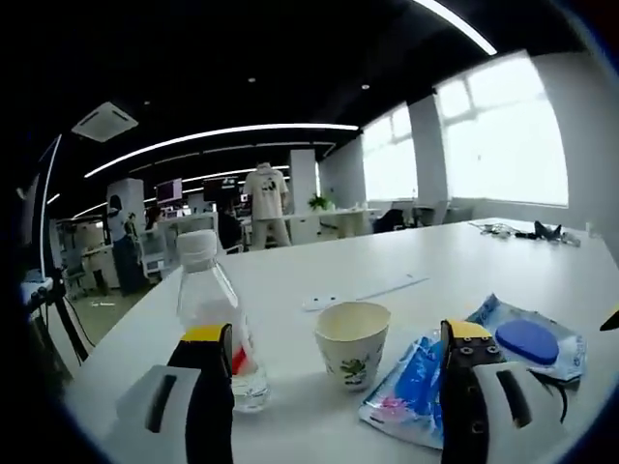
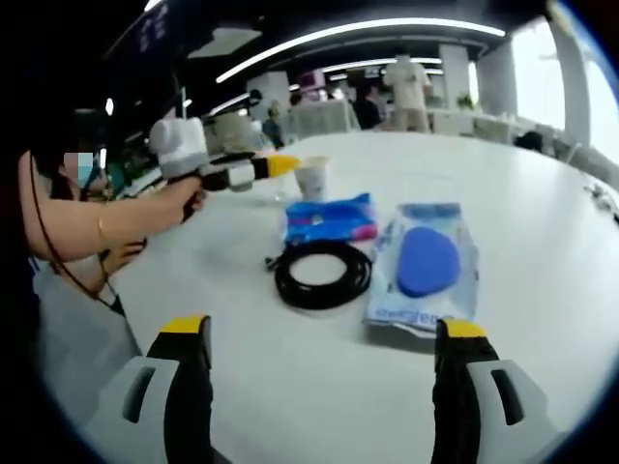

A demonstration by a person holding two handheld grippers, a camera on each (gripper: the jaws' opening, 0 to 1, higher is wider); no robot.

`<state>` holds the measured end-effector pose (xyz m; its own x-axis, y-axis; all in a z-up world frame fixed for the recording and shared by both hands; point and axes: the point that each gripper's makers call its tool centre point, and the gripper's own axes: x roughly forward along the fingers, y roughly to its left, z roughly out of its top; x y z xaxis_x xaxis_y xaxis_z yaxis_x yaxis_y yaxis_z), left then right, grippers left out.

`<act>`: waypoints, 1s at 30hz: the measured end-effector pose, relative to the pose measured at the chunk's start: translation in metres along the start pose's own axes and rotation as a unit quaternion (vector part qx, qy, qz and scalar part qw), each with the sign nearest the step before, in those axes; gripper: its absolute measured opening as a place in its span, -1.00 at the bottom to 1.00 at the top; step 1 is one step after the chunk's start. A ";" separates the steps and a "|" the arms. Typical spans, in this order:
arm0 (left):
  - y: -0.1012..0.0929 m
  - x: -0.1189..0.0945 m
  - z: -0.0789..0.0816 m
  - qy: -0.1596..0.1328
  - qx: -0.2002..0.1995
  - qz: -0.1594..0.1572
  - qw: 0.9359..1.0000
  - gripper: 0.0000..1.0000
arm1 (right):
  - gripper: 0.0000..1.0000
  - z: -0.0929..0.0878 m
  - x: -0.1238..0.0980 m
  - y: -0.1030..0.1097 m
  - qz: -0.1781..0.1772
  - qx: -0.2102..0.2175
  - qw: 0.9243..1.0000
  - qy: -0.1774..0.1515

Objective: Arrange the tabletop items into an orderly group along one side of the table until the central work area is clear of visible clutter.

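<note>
So the left gripper [image 1: 336, 382] sits low over the white table [image 1: 406, 261] with its jaws spread wide and nothing between them. In the left gripper view there's a clear bottle [image 1: 211, 314] with a white cap standing upright just behind the left jaw, and a paper cup [image 1: 352, 340] upright right in the gap between the jaws, a bit further out. A blue snack pack [image 1: 411, 382] lies flat beside the cup, partly behind the right jaw, and next to that is a clear pouch with a blue disc [image 1: 528, 340] in it. Farther out on the table there's a flat white strip [image 1: 363, 292], and some dark stuff near the far edge that's too small to make out. The right gripper [image 2: 324, 372] is also released, jaws wide apart and holding nothing, hovering over bare table. From the right gripper view you can see a coiled black cable [image 2: 323, 274] lying ahead in the middle, touching the pouch [image 2: 423, 266] on its right, with the blue pack [image 2: 329, 219] just behind the cable and the cup [image 2: 311, 178] beyond that. A person's hand [image 2: 184, 198] holds the left gripper [image 2: 259, 169] out toward the cup. Office in the background, a few people standing around.
</note>
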<state>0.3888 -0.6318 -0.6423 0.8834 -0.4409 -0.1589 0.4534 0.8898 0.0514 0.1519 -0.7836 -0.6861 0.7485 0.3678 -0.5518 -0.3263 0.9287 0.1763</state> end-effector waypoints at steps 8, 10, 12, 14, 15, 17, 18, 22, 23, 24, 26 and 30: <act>-0.002 0.020 -0.019 0.027 -0.020 0.002 0.999 0.53 | 0.88 -0.004 0.002 -0.001 0.000 0.001 1.000 0.007; -0.002 0.026 -0.023 0.032 -0.025 0.004 0.999 0.50 | 0.88 -0.005 0.002 -0.001 0.000 0.002 1.000 0.009; -0.003 0.032 -0.026 0.032 -0.031 0.001 0.999 0.46 | 0.88 -0.006 0.002 -0.002 0.000 0.002 1.000 0.011; -0.004 0.036 -0.029 0.034 -0.034 0.000 0.999 0.43 | 0.88 -0.006 0.002 -0.002 -0.001 0.003 1.000 0.011; -0.003 0.038 -0.030 0.036 -0.034 0.001 0.999 0.42 | 0.88 -0.006 0.002 -0.003 -0.002 0.003 1.000 0.012; -0.003 0.041 -0.031 0.035 -0.036 0.000 0.999 0.39 | 0.88 -0.006 0.002 -0.003 -0.002 0.005 1.000 0.012; -0.004 0.041 -0.032 0.035 -0.037 0.000 0.999 0.36 | 0.88 -0.007 0.002 -0.003 -0.002 0.006 1.000 0.013; -0.005 0.048 -0.039 0.043 -0.042 -0.003 0.998 0.31 | 0.88 -0.008 0.003 -0.003 -0.002 0.006 1.000 0.016; -0.006 0.049 -0.040 0.047 -0.039 -0.005 0.998 0.29 | 0.88 -0.008 0.003 -0.003 -0.002 0.006 1.000 0.015; -0.006 0.050 -0.042 0.050 -0.034 -0.005 0.998 0.26 | 0.88 -0.008 0.003 -0.003 -0.002 0.005 1.000 0.016; -0.007 0.051 -0.043 0.051 -0.030 -0.006 0.998 0.23 | 0.88 -0.008 0.003 -0.004 -0.003 0.006 1.000 0.016; -0.011 0.054 -0.044 0.050 -0.033 -0.012 0.998 0.19 | 0.87 -0.009 0.002 -0.004 -0.005 0.006 1.000 0.017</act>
<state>0.4266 -0.6598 -0.6944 0.8548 -0.4510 -0.2569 0.4621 0.8866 -0.0191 0.1500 -0.7872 -0.6955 0.7315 0.3577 -0.5805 -0.3127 0.9325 0.1806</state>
